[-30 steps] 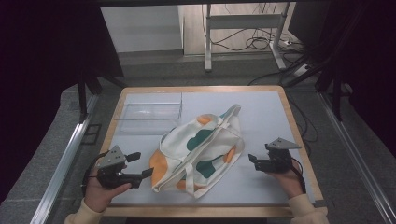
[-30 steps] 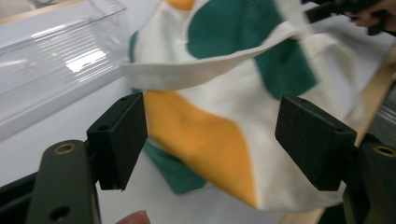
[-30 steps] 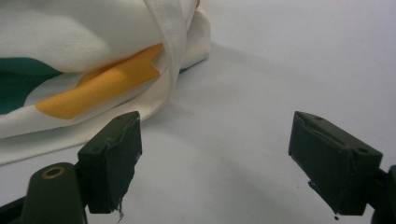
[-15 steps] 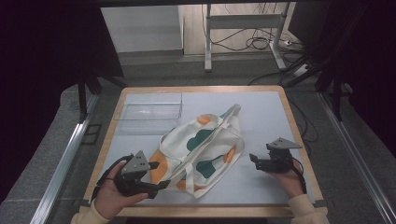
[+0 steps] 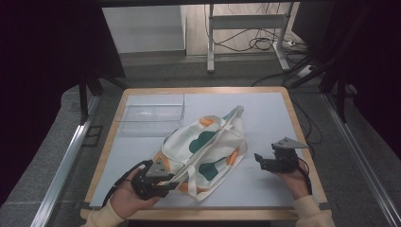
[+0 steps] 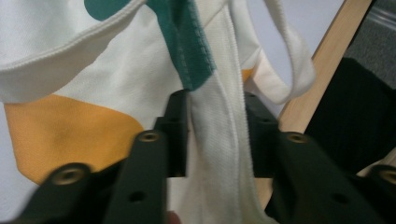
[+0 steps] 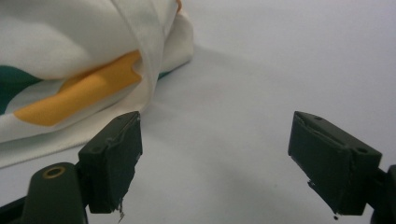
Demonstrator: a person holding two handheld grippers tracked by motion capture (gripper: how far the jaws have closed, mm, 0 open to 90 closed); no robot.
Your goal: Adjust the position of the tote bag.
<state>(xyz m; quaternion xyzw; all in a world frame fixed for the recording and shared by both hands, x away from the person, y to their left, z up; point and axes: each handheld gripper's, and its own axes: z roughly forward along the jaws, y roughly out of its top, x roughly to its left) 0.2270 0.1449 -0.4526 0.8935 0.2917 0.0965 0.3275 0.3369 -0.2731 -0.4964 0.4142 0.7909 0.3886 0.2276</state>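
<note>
Gripping the bag strap

Left gripper point(image 6: 215, 135) jaws just closed around tote bag point(image 5: 205, 146) strap point(image 6: 219, 154) for lifting; right gripper point(image 7: 215, 163) jaws open, waiting beside.

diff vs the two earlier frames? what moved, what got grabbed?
The left tool slid in from the table's left edge to the tote bag; its jaws have just been closing, and the pads now press on the bag's white strap. The right tool stayed where it was, jaws open beside the bag. The bag and the clear box have not shifted.
</note>
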